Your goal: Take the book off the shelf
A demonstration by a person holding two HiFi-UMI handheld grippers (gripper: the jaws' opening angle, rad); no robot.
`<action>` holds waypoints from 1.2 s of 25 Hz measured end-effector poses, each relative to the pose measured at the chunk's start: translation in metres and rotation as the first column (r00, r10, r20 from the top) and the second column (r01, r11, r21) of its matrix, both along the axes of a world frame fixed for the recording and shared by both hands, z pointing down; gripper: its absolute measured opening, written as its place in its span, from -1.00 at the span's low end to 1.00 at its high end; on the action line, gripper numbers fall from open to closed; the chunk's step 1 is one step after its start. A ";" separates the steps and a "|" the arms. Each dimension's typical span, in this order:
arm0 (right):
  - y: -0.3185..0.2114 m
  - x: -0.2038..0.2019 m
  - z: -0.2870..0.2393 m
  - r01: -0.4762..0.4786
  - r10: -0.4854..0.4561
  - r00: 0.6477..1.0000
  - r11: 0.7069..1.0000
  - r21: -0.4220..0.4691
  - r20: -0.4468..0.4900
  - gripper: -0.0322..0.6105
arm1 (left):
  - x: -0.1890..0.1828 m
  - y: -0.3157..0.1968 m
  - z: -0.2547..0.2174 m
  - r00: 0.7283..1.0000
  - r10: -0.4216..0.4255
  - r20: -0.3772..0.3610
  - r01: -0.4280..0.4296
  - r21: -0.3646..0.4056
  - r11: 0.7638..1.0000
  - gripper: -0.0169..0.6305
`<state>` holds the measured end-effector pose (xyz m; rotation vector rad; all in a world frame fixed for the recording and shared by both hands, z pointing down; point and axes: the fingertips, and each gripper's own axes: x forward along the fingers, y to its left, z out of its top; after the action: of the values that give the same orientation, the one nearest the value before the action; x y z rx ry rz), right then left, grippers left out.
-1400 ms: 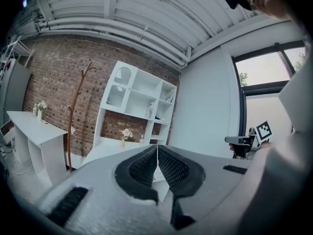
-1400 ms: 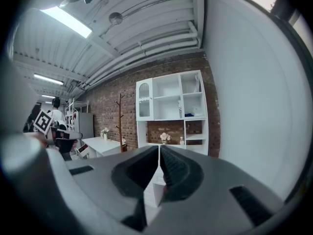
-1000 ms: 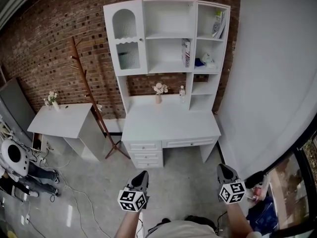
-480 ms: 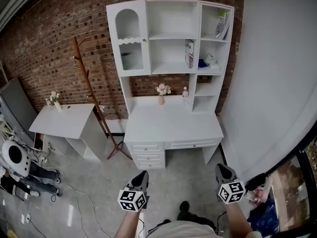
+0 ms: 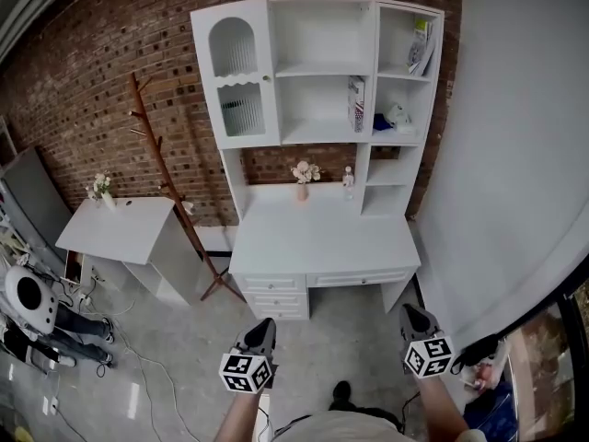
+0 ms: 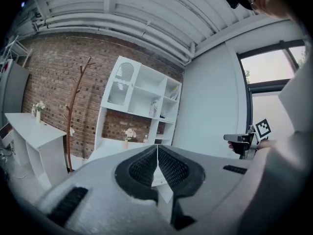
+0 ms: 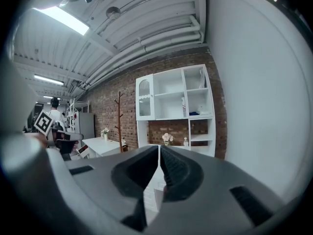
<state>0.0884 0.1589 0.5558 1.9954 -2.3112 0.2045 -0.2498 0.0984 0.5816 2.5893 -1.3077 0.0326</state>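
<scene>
A book with a light, printed spine stands upright in the middle compartment of the white shelf unit above the desk. It also shows small in the left gripper view and the right gripper view. More books lean in the top right compartment. My left gripper and right gripper are held low over the floor, well short of the desk. Both are shut with nothing between their fingers; the left and the right each show their pads pressed together.
A wooden coat stand and a white side table stand left of the desk. A flower vase and a small bottle sit at the desk's back. A grey wall runs along the right. Cables lie on the floor.
The view has moved a little closer to the shelf unit, which sits slightly larger and further right. A foot has come into view at the bottom. Both grippers keep their place and stay shut.
</scene>
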 end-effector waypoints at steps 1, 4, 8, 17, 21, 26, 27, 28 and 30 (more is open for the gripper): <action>-0.007 0.004 -0.001 0.002 -0.002 1.000 1.000 0.000 0.000 -0.80 | 0.003 -0.008 -0.002 1.000 -0.005 -0.002 0.005 0.003 1.000 -0.87; -0.030 0.016 -0.002 0.009 -0.009 1.000 1.000 0.000 0.002 -0.79 | 0.014 -0.030 -0.007 1.000 -0.020 -0.008 0.020 0.010 1.000 -0.87; -0.061 0.031 -0.004 0.021 -0.021 1.000 1.000 -0.001 0.002 -0.79 | 0.030 -0.056 -0.008 1.000 -0.029 -0.007 0.030 0.013 0.999 -0.87; -0.119 0.056 0.004 0.060 -0.060 0.998 0.998 -0.018 0.008 -0.79 | 0.059 -0.099 -0.002 0.998 -0.062 -0.007 0.062 -0.008 0.998 -0.87; -0.141 0.069 0.005 0.080 -0.080 0.997 0.997 -0.020 0.003 -0.79 | 0.074 -0.117 -0.002 0.997 -0.077 -0.005 0.077 -0.008 0.997 -0.87; -0.168 0.094 0.008 0.094 -0.094 0.996 0.995 -0.022 0.007 -0.80 | 0.096 -0.136 0.002 0.996 -0.095 -0.001 0.095 -0.010 0.995 -0.87; -0.172 0.098 0.010 0.098 -0.098 0.995 0.995 -0.024 0.007 -0.79 | 0.099 -0.138 0.003 0.995 -0.099 0.000 0.099 -0.011 0.995 -0.87; -0.176 0.101 0.011 0.102 -0.101 0.995 0.994 -0.026 0.008 -0.79 | 0.103 -0.140 0.004 0.995 -0.103 0.001 0.103 -0.012 0.995 -0.87; -0.182 0.105 0.013 0.109 -0.109 0.994 0.994 -0.030 0.008 -0.79 | 0.108 -0.143 0.006 0.994 -0.110 0.003 0.110 -0.015 0.994 -0.87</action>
<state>0.1933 -0.0235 0.5689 1.8511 -2.3975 0.2372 -0.1416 -0.0450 0.5875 2.5014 -1.4432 0.0257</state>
